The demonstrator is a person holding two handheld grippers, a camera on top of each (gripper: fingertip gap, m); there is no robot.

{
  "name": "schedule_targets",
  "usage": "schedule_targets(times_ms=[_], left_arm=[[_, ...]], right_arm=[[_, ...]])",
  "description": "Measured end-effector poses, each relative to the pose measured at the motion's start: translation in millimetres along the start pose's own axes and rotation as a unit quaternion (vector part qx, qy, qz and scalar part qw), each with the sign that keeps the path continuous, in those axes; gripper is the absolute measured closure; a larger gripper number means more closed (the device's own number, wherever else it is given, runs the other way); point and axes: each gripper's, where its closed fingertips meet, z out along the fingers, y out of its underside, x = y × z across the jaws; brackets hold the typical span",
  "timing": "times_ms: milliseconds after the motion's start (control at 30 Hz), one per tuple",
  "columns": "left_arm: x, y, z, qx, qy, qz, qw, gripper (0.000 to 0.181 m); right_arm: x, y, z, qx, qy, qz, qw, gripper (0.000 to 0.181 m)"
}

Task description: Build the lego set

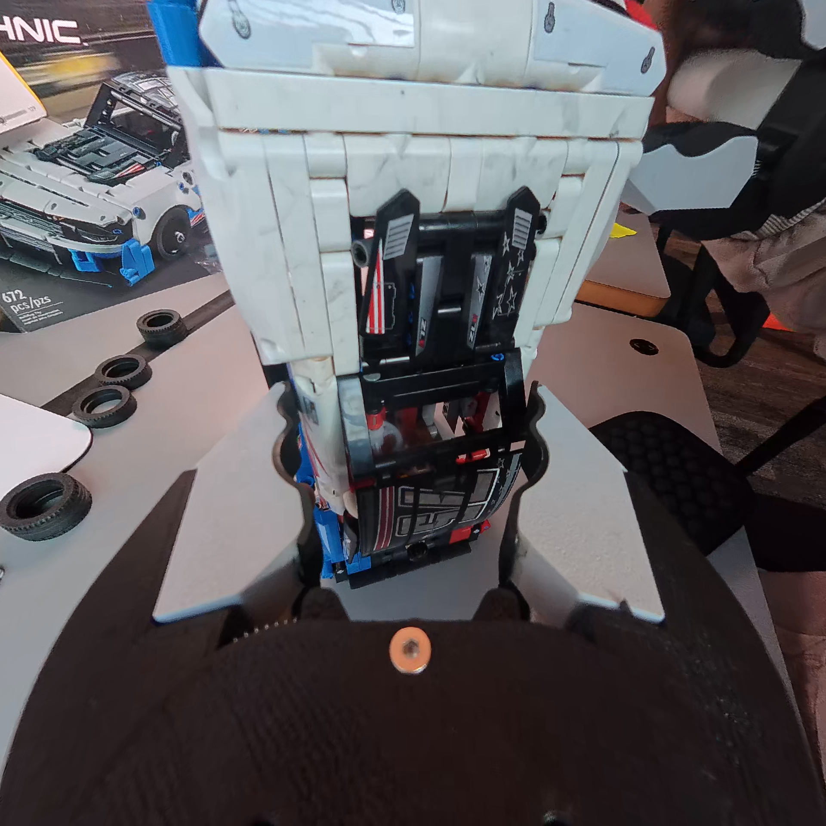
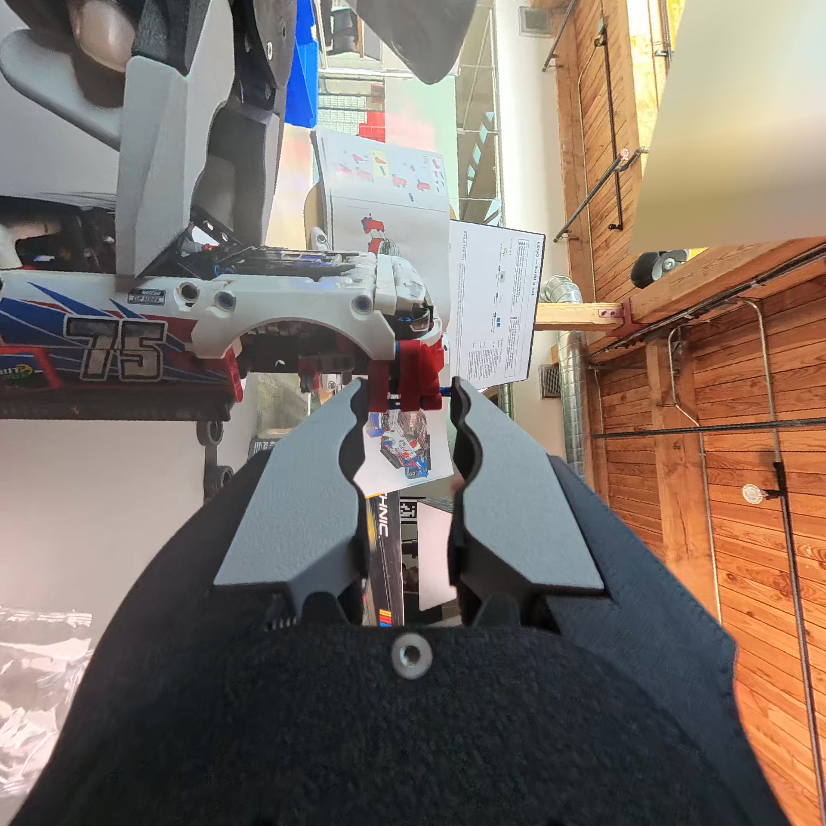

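With your left gripper (image 1: 409,447) clamped on the car body (image 1: 415,250) between its jaws, keep it steady and ease your right gripper (image 2: 409,389), jaws apart, squarely around the red bumper piece (image 2: 409,375) at their tips.

Left gripper (image 1: 409,447) straddles rear of car model (image 1: 415,232), fingers either side of cabin, model stretching ahead. Box (image 1: 89,156) behind-left on table (image 1: 617,357). Four tyres (image 1: 118,371) lie left of model on table, one nearer camera. Right gripper (image 2: 409,391) sits at bumper block (image 2: 411,375) under car's front end; instruction booklet (image 2: 389,187) stands beyond.
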Motion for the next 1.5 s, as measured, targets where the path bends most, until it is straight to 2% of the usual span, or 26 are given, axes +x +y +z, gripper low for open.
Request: schedule_targets(times_ms=[133,167,400,467,567,633,667,800,1200,1500], left_arm=[[0,0,-1,0.002,0.015,0.001,1.000,0.081],[0,0,-1,0.003,0.017,0.001,1.000,0.081],[-1,0,-2,0.004,0.027,0.003,1.000,0.081],[-2,-1,-1,0.007,0.027,0.000,1.000,0.081],[0,0,-1,0.005,0.026,0.006,1.000,0.081],[0,0,-1,0.006,0.027,0.006,1.000,0.081],[-1,0,-1,0.007,0.026,0.005,1.000,0.081],[0,0,-1,0.005,0.025,0.007,1.000,0.081],[0,0,-2,-0.002,0.032,0.007,0.999,0.081],[-2,0,-6,0.011,0.060,0.011,0.998,0.081]], right_arm=[[0,-3,0,0.014,0.014,0.025,0.999,0.149],[-3,-3,-1,0.017,0.009,0.026,0.999,0.157],[-2,-3,0,0.029,0.018,0.043,0.998,0.157],[-2,-4,0,0.019,0.018,0.010,1.000,0.158],[-3,-16,-4,0.031,0.000,0.004,0.999,0.147],[-7,-14,1,0.010,-0.014,-0.010,1.000,0.149],[-4,-14,1,0.012,-0.005,-0.015,1.000,0.157],[-4,-15,0,0.012,-0.003,-0.006,1.000,0.160],[-4,-23,-3,0.005,0.011,-0.078,0.997,0.158],[-4,-29,1,-0.008,-0.004,-0.024,1.000,0.160]])
